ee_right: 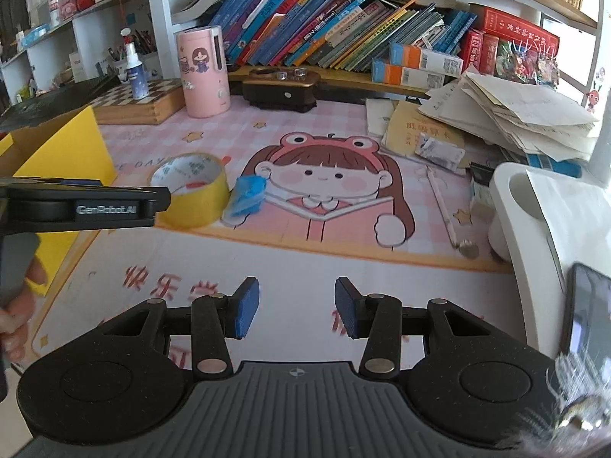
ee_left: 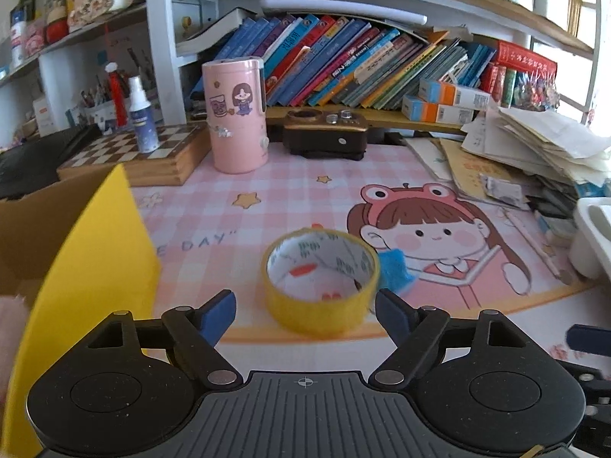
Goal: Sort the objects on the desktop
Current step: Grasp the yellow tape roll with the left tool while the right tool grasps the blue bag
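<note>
Left gripper [ee_left: 305,307] gapes before tape roll [ee_left: 322,280]; right gripper [ee_right: 297,307] part-open, empty; yellow box's [ee_left: 95,252] contents seemingly hidden

Bright daylight, fisheye-bent edges, near foreground blurred

Right gripper [ee_right: 297,307]: low in the view, blue pads apart, nothing between them, over the near edge of the desk mat [ee_right: 343,236].
Left gripper [ee_right: 164,200]: comes in from the left edge, seen side-on, its tip just before the tape roll; jaws not readable here.
Tape roll [ee_right: 191,191]: yellow, lying flat on the mat's left part.
Blue scrap [ee_right: 246,194]: just right of the tape roll.
Yellow box [ee_right: 61,152]: at the mat's left edge.
Pink canister [ee_right: 204,72]: upright near the far edge.
Pencil [ee_right: 443,206]: lying toward the right edge.
White organiser [ee_right: 534,221]: at the right edge.
Paper pile [ee_right: 515,110]: far right corner.
</note>
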{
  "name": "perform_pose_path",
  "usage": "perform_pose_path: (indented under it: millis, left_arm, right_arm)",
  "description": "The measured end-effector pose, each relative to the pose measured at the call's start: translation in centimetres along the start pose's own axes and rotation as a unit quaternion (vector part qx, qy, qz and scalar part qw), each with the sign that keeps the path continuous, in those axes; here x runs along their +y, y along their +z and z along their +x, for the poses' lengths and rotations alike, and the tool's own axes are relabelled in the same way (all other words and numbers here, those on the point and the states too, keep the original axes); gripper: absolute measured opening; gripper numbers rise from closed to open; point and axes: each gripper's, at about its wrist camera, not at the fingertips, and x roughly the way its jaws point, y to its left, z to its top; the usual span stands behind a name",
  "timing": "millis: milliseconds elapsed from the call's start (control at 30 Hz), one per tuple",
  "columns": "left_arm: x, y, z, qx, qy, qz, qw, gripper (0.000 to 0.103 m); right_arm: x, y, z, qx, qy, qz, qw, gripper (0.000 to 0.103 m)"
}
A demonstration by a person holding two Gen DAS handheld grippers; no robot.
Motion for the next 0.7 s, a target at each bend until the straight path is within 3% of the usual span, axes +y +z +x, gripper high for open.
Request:
perform_pose_path:
  millis: [200,567,700]
  left_arm:
    - [0.0,1.2,3.1,0.011,-0.009,-0.005,0.9999,0.084]
    - [-0.9,2.4,5.3,0.004,-0.017,0.017,0.9997,0.088]
    - [-1.0,2.4,5.6,-0.002,-0.014,0.036,0.9992,0.095]
  right_arm:
    - [-0.9,1.3,1.8,0.007,0.003,0.001,1.000,0.042]
    - [-1.0,2.3,3.7,0.012,0.014,0.000,1.000,0.042]
    - [-1.1,2.2,4.1,0.021,0.017,0.006,1.000,0.042]
